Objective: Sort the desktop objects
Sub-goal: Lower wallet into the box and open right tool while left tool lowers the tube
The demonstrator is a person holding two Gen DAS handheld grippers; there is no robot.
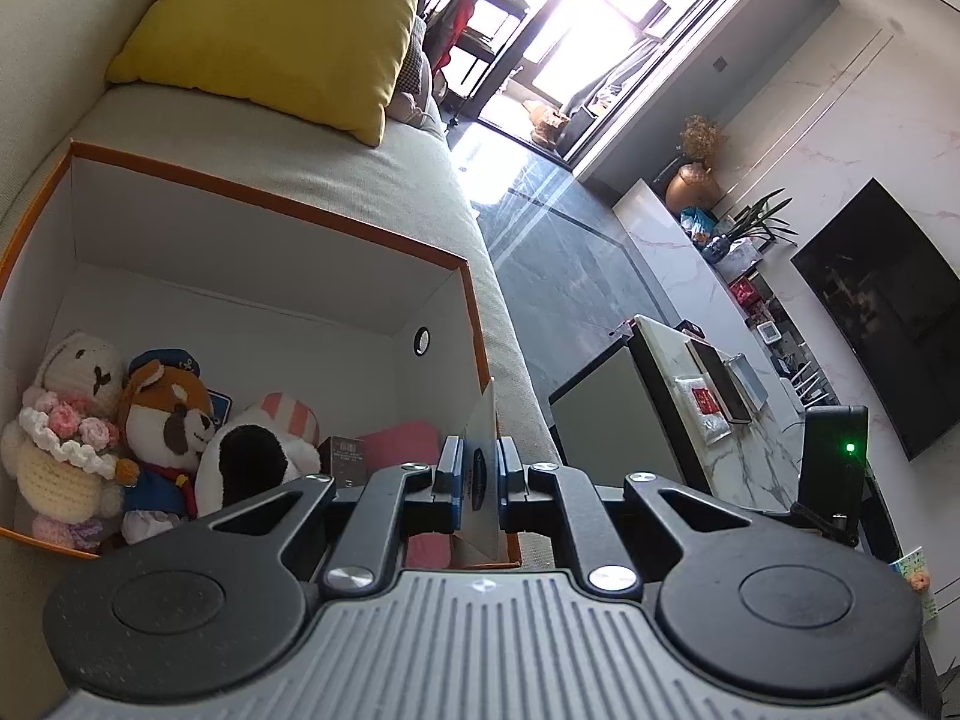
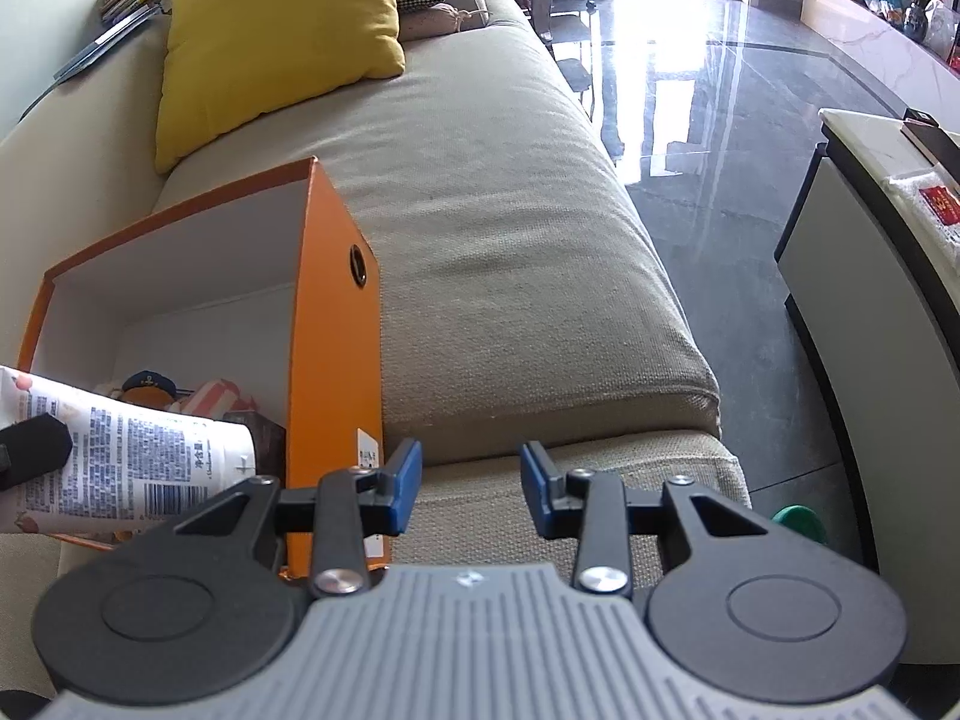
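A white tube (image 1: 483, 474) is clamped in the left claw (image 1: 480, 468) above the orange box (image 1: 270, 204). The right claw (image 2: 471, 489) is held agape, unloaded, over the sofa (image 2: 510, 252).

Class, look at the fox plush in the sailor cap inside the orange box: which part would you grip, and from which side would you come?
Grip the fox plush by its head, coming down from above through the orange box's open top. It sits upright, wedged between the white crocheted bear and the black-and-white plush, so its sides are blocked and only the head stands free. The empty right gripper looks best suited.
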